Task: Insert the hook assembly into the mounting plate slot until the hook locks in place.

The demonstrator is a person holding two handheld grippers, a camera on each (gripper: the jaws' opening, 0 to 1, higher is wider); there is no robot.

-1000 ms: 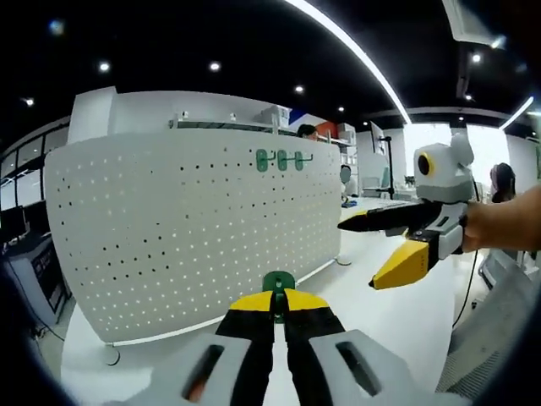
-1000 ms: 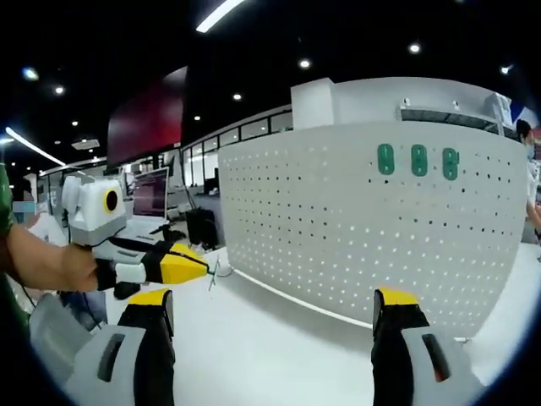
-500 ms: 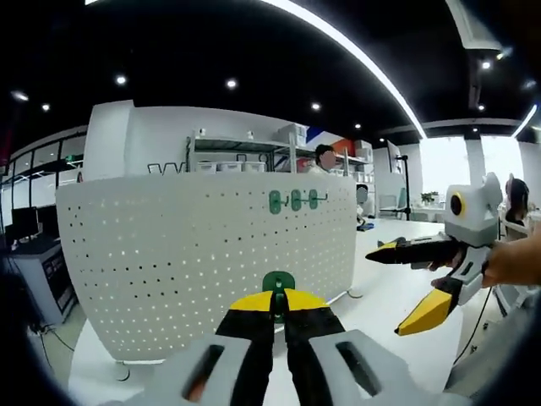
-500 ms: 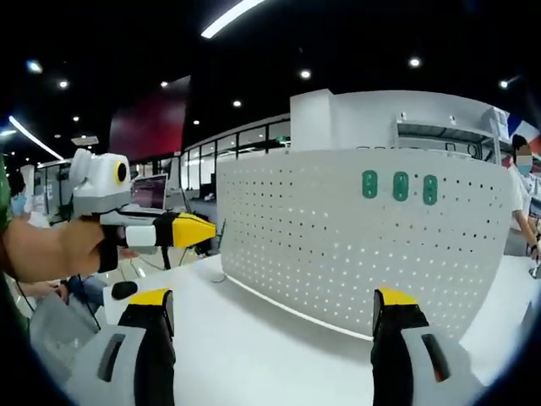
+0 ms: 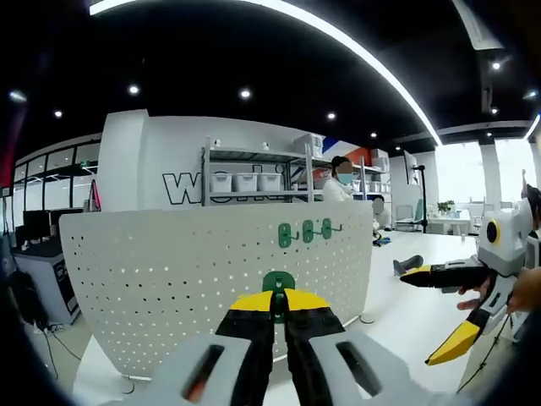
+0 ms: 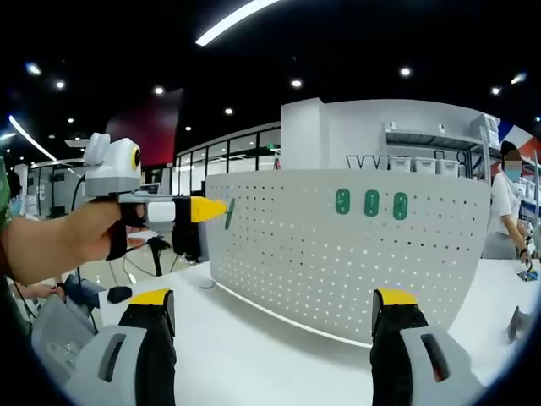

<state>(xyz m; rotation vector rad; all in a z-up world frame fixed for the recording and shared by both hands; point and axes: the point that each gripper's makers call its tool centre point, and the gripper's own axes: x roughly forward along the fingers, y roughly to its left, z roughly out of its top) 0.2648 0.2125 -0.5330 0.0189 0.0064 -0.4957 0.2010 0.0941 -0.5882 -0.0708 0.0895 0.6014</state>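
Hook held at the fingertips, three already on the board

Three green hooks (image 6: 371,203) sit side by side near the top edge of one white perforated mounting plate (image 6: 338,254), which stands upright on the white surface (image 6: 254,355). A fourth green hook assembly (image 5: 278,283) is pinched between the closed fingers of the left gripper (image 5: 277,303), its rounded head poking out just past the yellow tips, well apart from the plate. The right gripper (image 6: 275,309) has its fingers spread wide with nothing between them. One person (image 5: 341,179) stands behind the plate near shelving (image 5: 254,178).
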